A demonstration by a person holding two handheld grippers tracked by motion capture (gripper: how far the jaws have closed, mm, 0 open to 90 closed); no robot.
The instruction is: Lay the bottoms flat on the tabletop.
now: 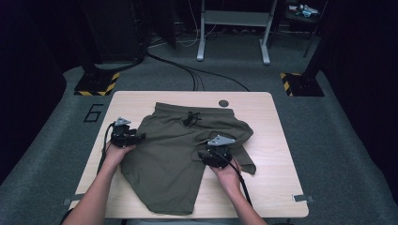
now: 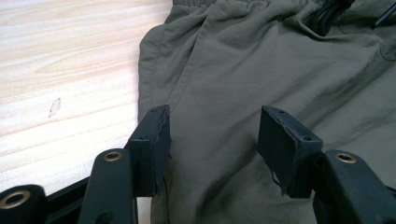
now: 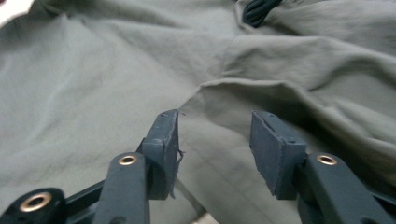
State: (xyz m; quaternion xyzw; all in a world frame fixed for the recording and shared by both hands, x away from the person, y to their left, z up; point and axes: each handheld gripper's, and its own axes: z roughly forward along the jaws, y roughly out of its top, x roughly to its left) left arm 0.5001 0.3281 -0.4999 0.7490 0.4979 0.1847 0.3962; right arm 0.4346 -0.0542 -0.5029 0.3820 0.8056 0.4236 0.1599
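Olive green shorts [image 1: 173, 154] lie spread on the light wooden table [image 1: 272, 140], waistband at the far side, with a black drawstring [image 1: 190, 118] knotted at the middle. My left gripper [image 1: 141, 136] sits at the shorts' left edge. In the left gripper view this gripper [image 2: 212, 135] is open, low over the cloth [image 2: 261, 70] beside the side seam, with nothing pinched. My right gripper [image 1: 202, 153] hovers over the crotch area. In the right gripper view it [image 3: 215, 140] is open above a fold of the cloth [image 3: 102, 84], and the drawstring [image 3: 259, 9] lies farther ahead.
A dark round disc [image 1: 224, 103] sits near the table's far edge. Beyond the table stand a grey metal frame [image 1: 233, 21], two bases with yellow-black tape [image 1: 96, 84] [image 1: 302, 83], and cables [image 1: 187, 70] on the grey carpet. Bare wood [image 2: 60, 70] lies left of the shorts.
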